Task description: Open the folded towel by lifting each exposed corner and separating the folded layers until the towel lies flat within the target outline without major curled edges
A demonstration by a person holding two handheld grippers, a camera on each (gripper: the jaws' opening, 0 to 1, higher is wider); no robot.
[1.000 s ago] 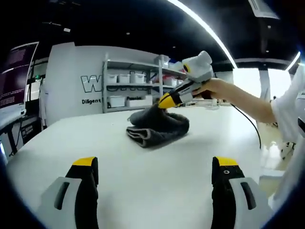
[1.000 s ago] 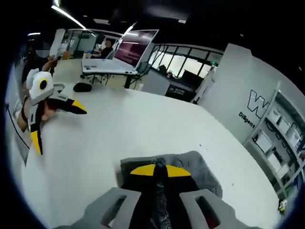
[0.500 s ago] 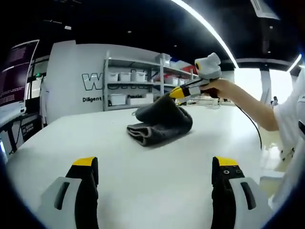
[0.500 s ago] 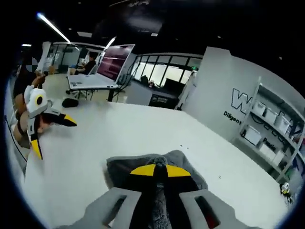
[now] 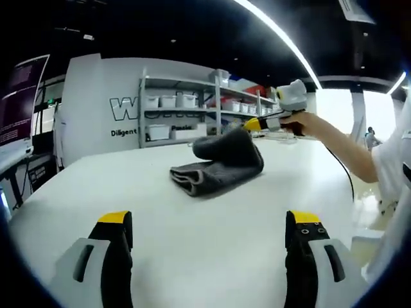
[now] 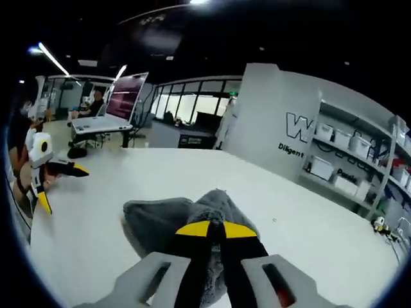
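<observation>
Right gripper (image 6: pixel 216 230) raised towel (image 5: pixel 221 163) corner higher, peeling back.

My left gripper (image 5: pixel 209 234) hovers with jaws spread wide near the towel (image 5: pixel 218 165); my right gripper (image 6: pixel 216 229) pinches its raised layer, seemingly clamped tight.

The pinched corner of the grey towel (image 6: pixel 192 221) is hidden between the right gripper (image 6: pixel 216 226)'s closed jaws; the wall lettering (image 5: pixel 131 110) beyond the claw is cut off by the shelving unit (image 5: pixel 186 109); bins (image 6: pixel 334 173) there are too small to read; the distant seated person (image 6: pixel 96 102) is blurred
</observation>
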